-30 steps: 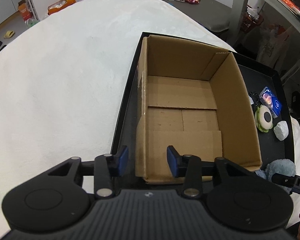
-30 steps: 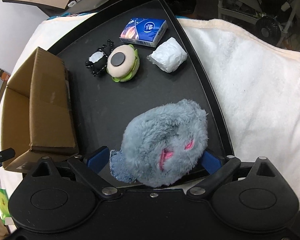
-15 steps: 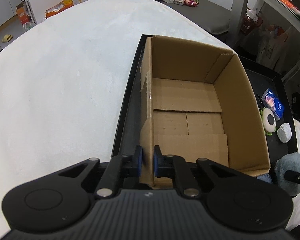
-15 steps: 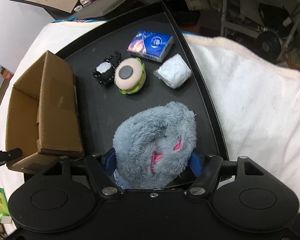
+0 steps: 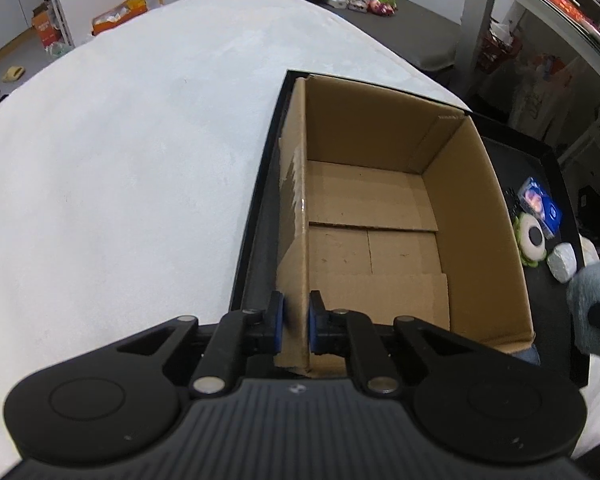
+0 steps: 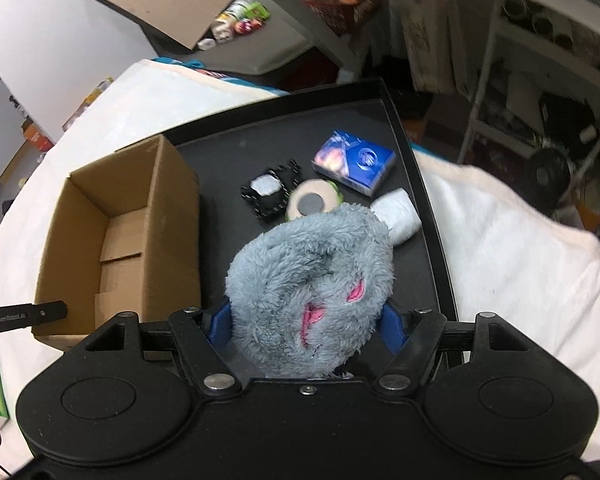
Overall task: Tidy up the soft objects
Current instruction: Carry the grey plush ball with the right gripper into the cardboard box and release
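Note:
My left gripper (image 5: pixel 296 324) is shut on the near left wall of an empty open cardboard box (image 5: pixel 380 216) that stands on a black tray (image 5: pixel 256 232). My right gripper (image 6: pixel 306 326) is shut on a fluffy grey plush toy (image 6: pixel 312 288) with pink marks and holds it above the tray (image 6: pixel 428 216), to the right of the box (image 6: pixel 120 224). The plush also shows at the right edge of the left wrist view (image 5: pixel 598 292).
On the tray lie a blue tissue pack (image 6: pixel 354 162), a round cream and green plush (image 6: pixel 312 202), a black and white soft item (image 6: pixel 270 194) and a white wrapped bundle (image 6: pixel 398 214). White bedding (image 5: pixel 120 152) surrounds the tray. Shelves and clutter stand beyond.
My left gripper closed on the box wall. My right gripper closed on the grey plush and lifted it off the tray, toward the box.

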`<state>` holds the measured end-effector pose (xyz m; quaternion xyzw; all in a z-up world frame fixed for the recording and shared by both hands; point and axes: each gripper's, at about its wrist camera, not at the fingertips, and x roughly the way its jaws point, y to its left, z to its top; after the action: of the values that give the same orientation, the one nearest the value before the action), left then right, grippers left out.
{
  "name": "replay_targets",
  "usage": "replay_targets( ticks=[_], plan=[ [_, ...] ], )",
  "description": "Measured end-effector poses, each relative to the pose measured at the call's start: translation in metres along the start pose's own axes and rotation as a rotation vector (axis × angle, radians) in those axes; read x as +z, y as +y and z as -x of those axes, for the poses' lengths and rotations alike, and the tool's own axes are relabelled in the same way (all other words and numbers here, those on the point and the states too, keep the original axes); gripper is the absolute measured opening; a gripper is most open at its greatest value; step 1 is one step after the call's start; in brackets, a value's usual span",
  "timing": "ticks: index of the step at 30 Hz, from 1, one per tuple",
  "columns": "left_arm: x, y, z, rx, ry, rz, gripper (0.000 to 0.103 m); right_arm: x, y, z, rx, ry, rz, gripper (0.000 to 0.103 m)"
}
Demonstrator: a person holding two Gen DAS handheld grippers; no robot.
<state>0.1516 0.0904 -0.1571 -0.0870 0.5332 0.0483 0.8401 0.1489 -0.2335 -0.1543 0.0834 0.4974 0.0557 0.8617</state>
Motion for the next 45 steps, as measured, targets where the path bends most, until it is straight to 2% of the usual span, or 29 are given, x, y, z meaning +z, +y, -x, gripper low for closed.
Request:
replay_targets(
  ticks=[7, 14, 17, 20, 27, 45],
  plan=[
    [0.0, 0.005, 0.002, -0.012, -0.01, -0.004, 0.012, 0.007, 0.023, 0.005, -0.041, -0.045, 0.089, 0.069],
    [-0.002, 0.009, 0.001, -0.036, -0.001, 0.003, 0.013, 0.012, 0.049, 0.006, -0.004, -0.073, 0.133, 0.069],
    [0.001, 0.017, -0.004, -0.071, 0.027, 0.049, 0.013, 0.015, 0.065, 0.005, 0.012, -0.079, 0.162, 0.069],
    [0.003, 0.021, -0.003, -0.07, 0.005, 0.057, 0.013, 0.019, 0.08, 0.006, 0.016, -0.101, 0.196, 0.069],
    [0.005, 0.029, -0.008, -0.098, 0.009, 0.084, 0.014, 0.033, 0.112, 0.008, 0.036, -0.134, 0.255, 0.069],
    [0.004, 0.049, -0.011, -0.18, 0.026, 0.086, 0.014, 0.038, 0.177, -0.029, 0.08, -0.077, 0.374, 0.069]
  ],
)
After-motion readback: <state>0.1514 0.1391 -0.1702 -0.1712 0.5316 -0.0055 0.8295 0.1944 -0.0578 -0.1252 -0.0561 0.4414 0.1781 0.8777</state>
